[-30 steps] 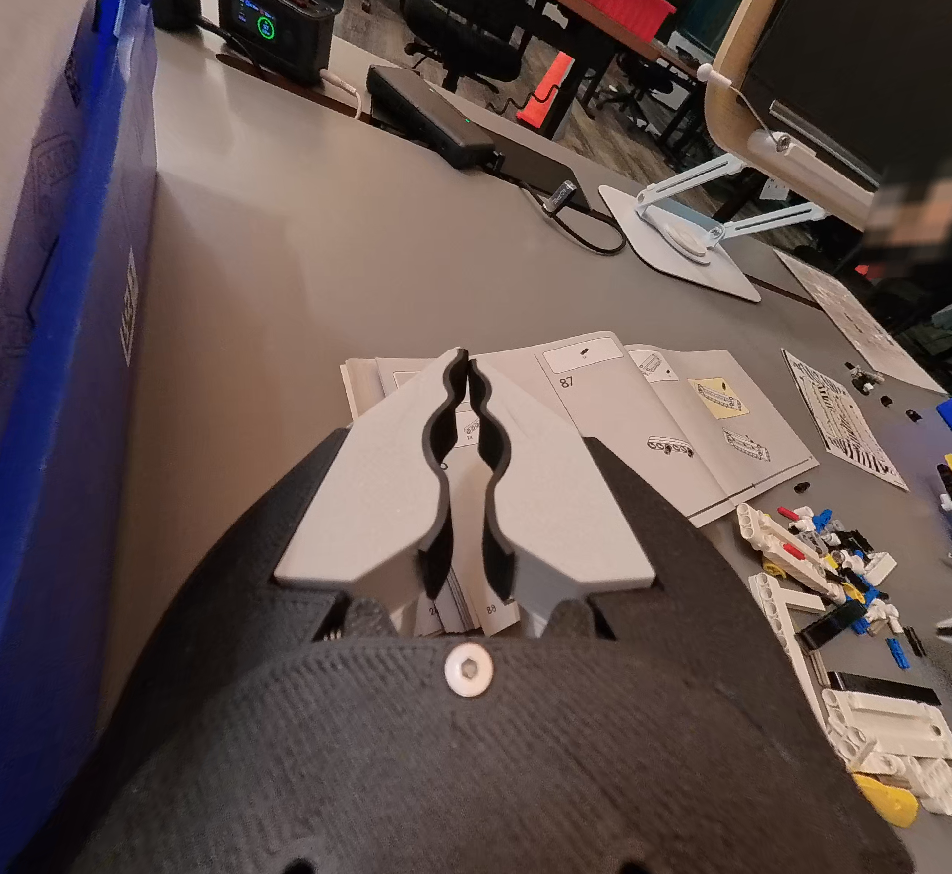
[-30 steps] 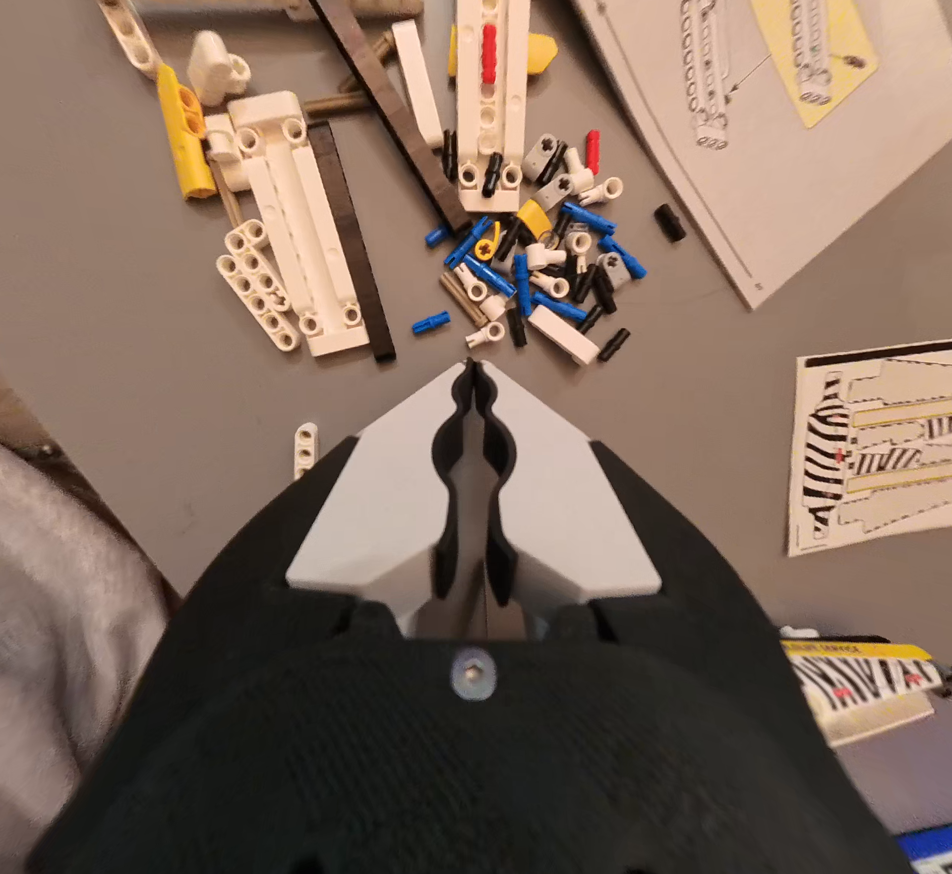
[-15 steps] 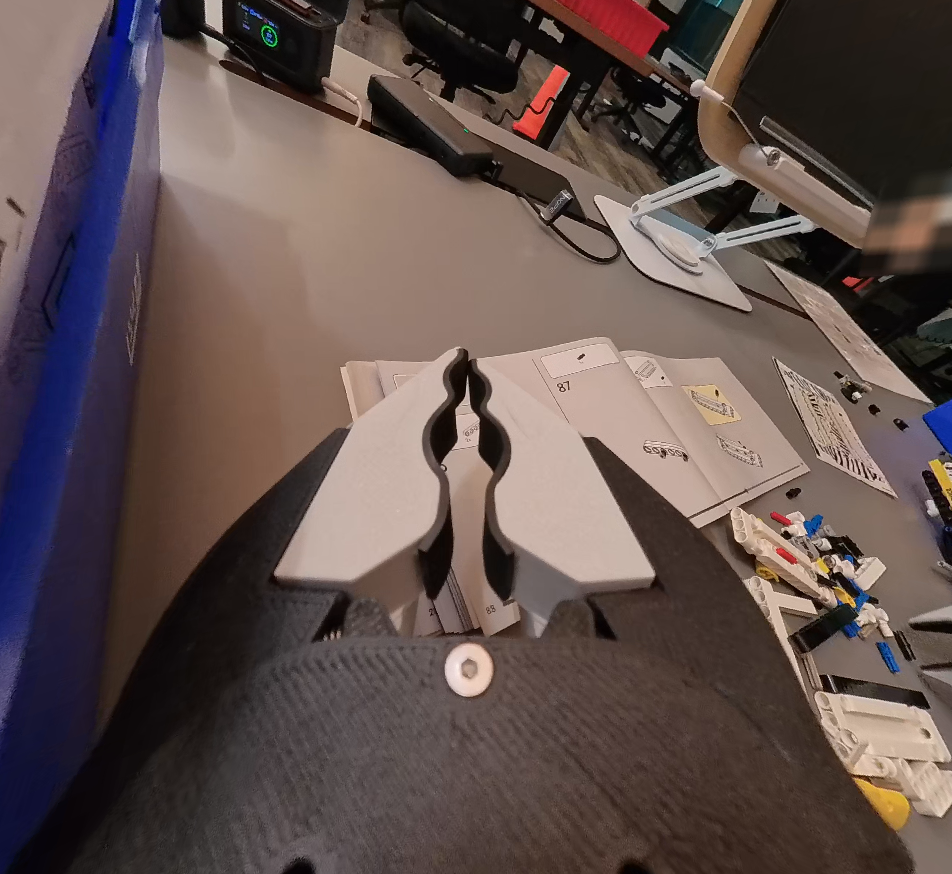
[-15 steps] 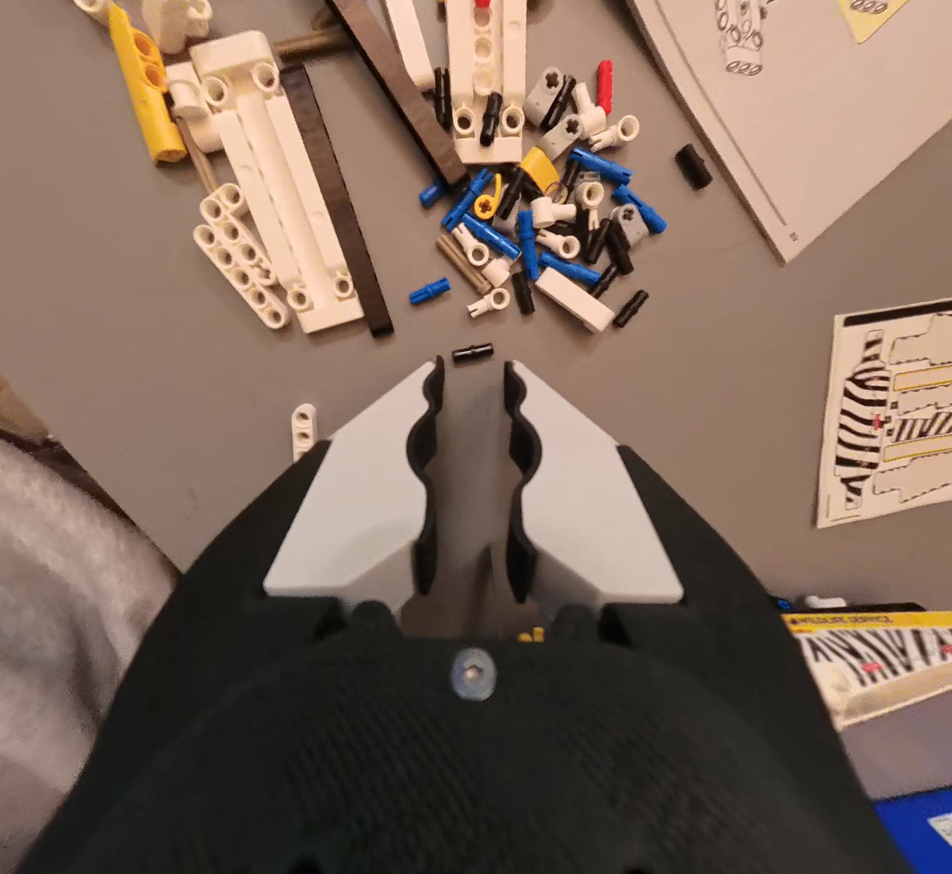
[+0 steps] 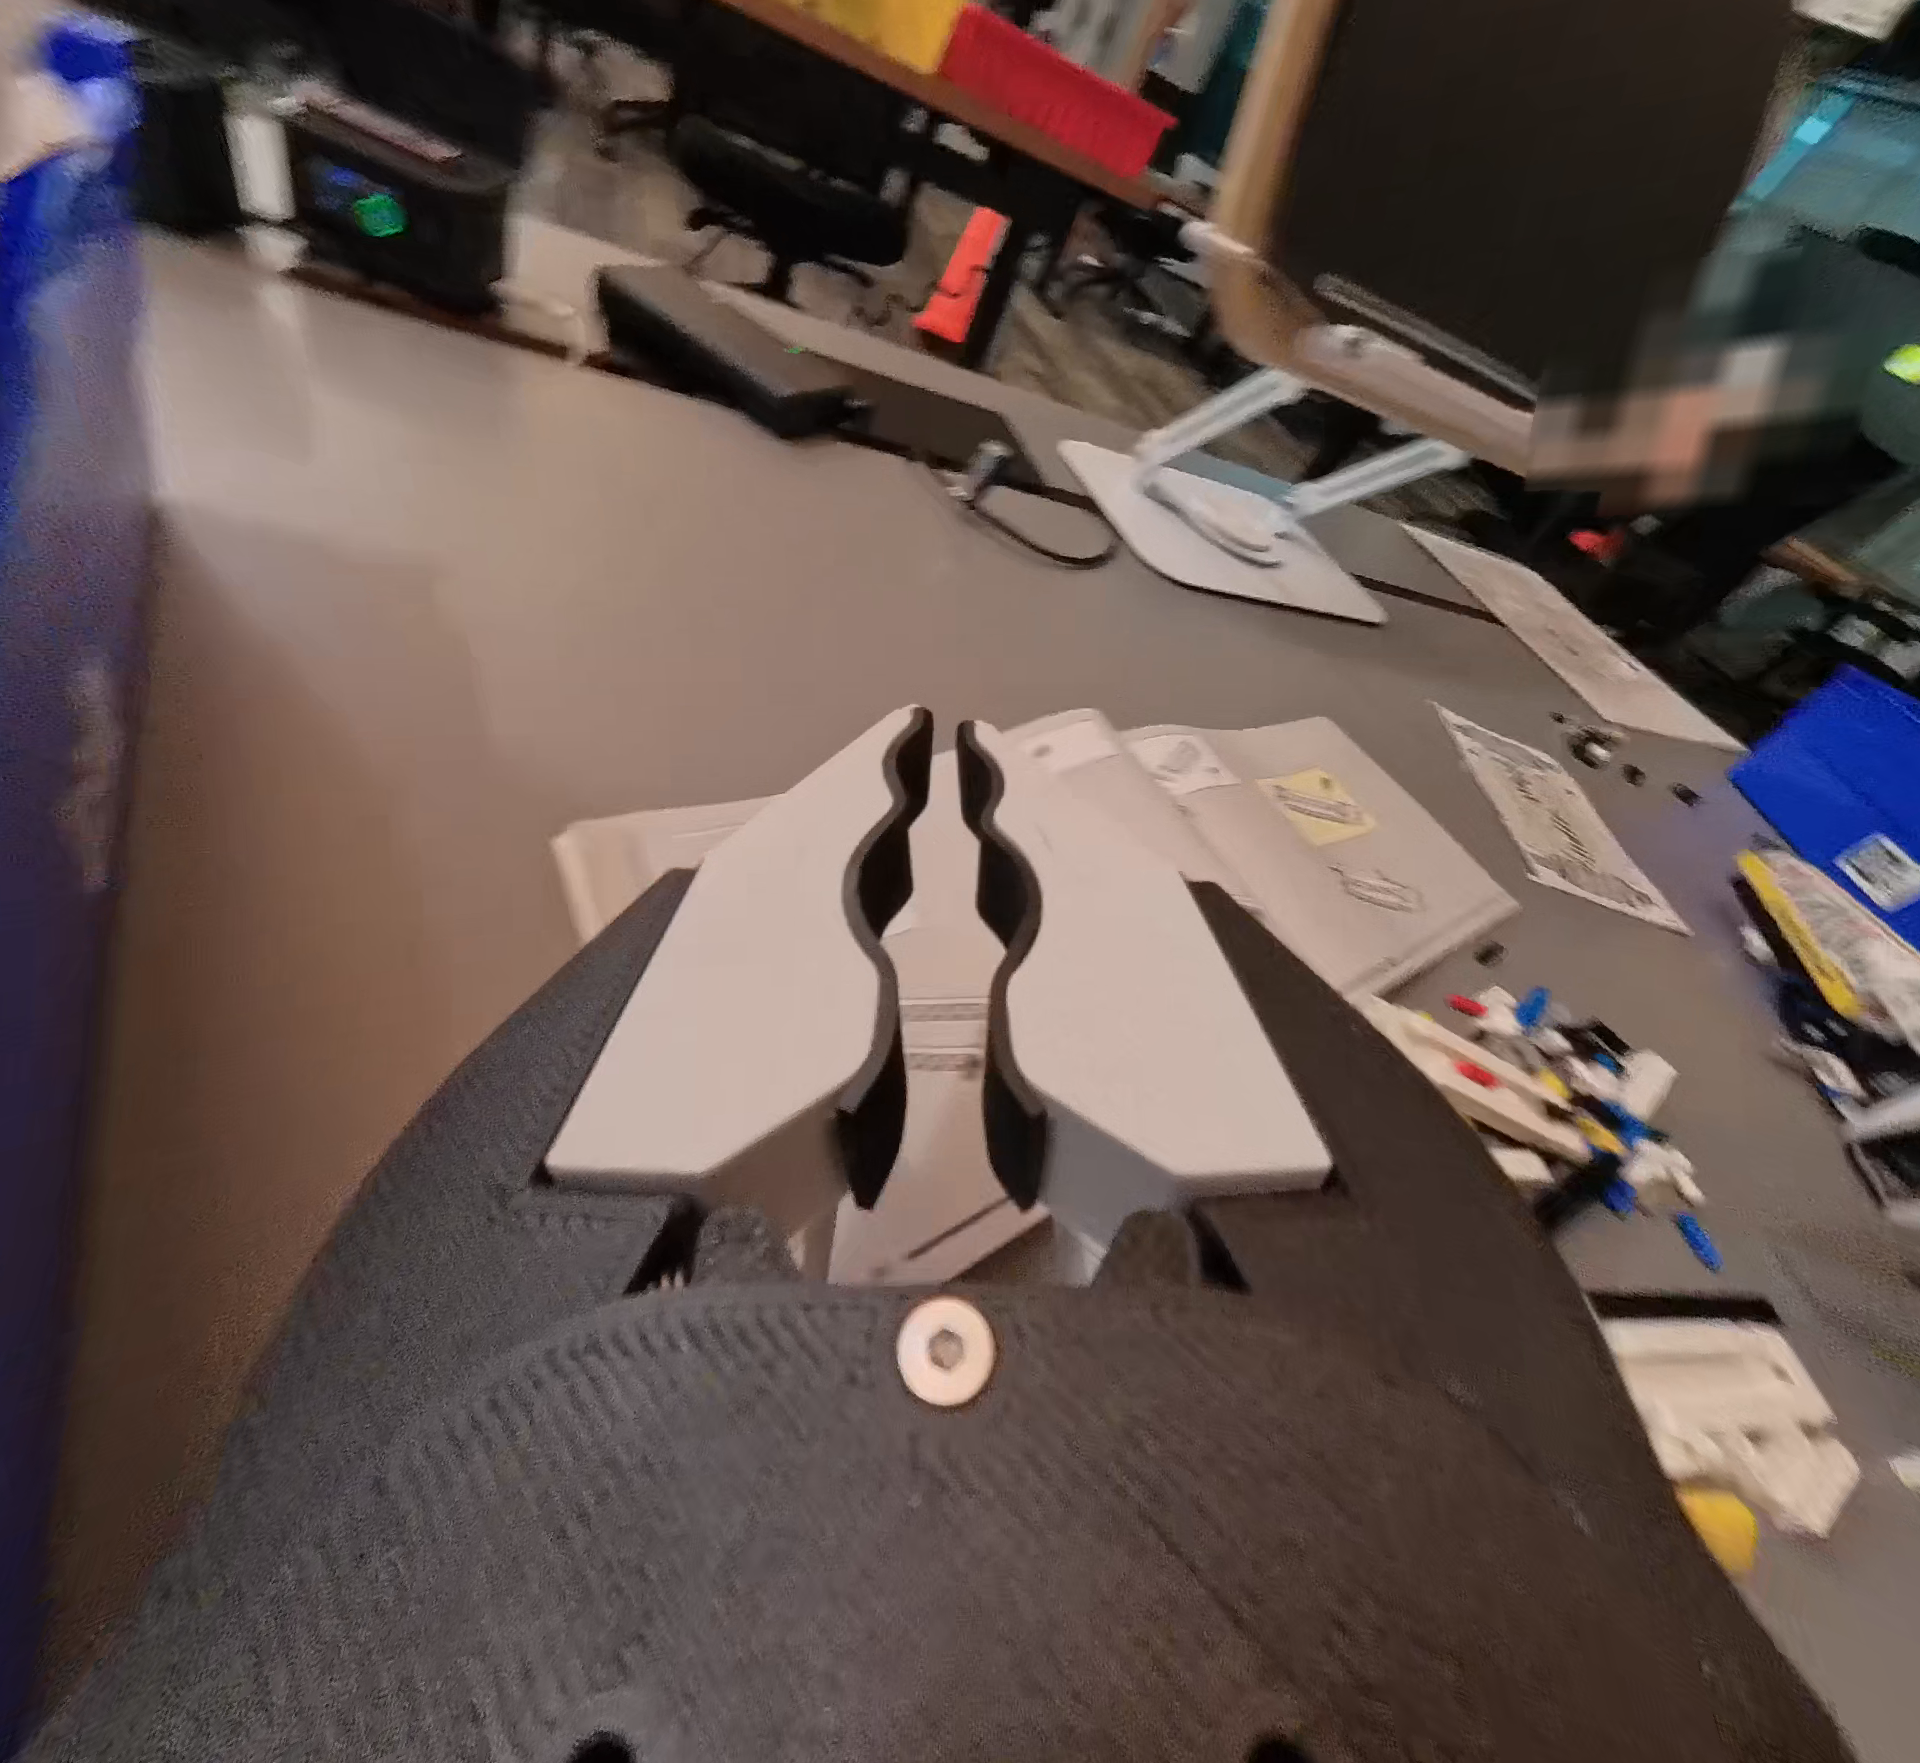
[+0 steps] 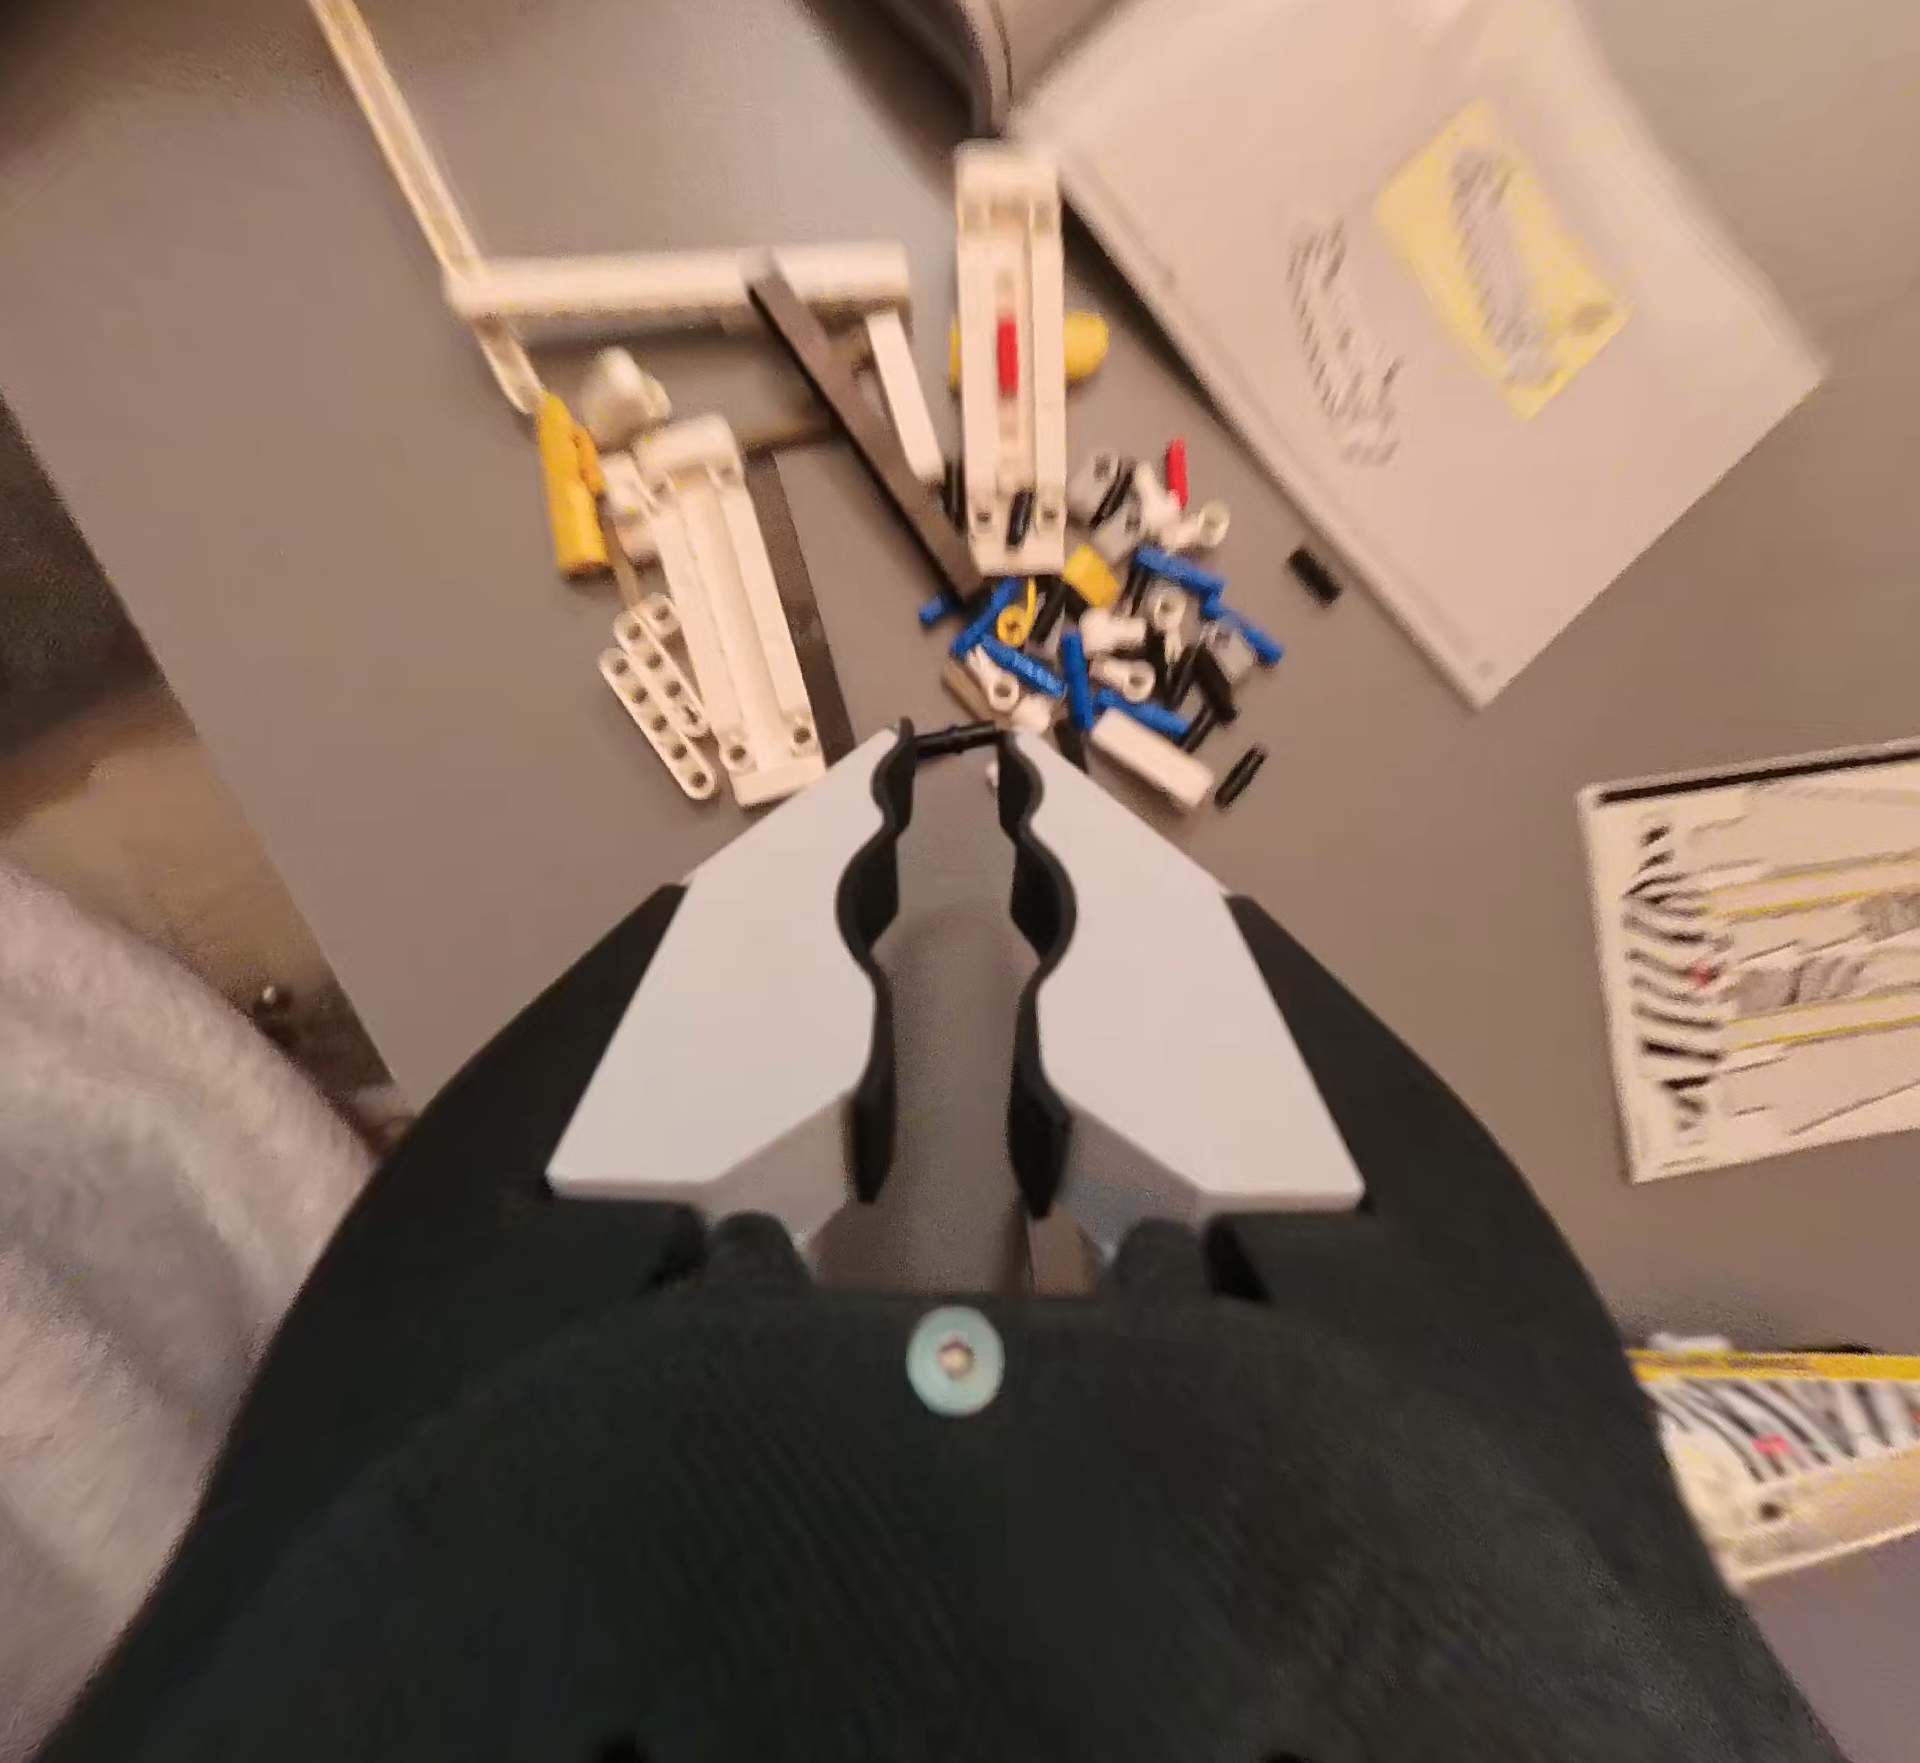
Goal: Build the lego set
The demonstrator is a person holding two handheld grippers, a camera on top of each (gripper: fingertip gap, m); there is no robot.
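My right gripper [image 6: 951, 749] is shut on a small black pin [image 6: 951, 737], held crosswise between its fingertips, above the grey table. Just beyond it lies a pile of blue, black and white pins [image 6: 1101, 653]. Farther off are a long white beam assembly with a red pin [image 6: 1008, 363], a white panel [image 6: 727, 612] and a yellow piece [image 6: 569, 508]. My left gripper [image 5: 942, 726] is shut and empty, hovering over the open instruction booklet [image 5: 1247, 840]. The lego pile [image 5: 1558, 1079] lies to its right.
A tall blue box [image 5: 52, 674] stands along the left. A monitor stand [image 5: 1226, 518] and black devices are at the back. A sticker sheet [image 6: 1766, 965] lies right of the pile, the booklet [image 6: 1403, 311] beyond it. A grey sleeve [image 6: 125, 1194] is by the table edge. Tip to tip, the grippers are about 30 cm apart. My right gripper's tips are some 10 cm from the yellow piece [image 6: 569, 508].
My right gripper opened, closed on the black pin lying in front of it, and rose away from the table. My left gripper stayed shut and shifted slightly.
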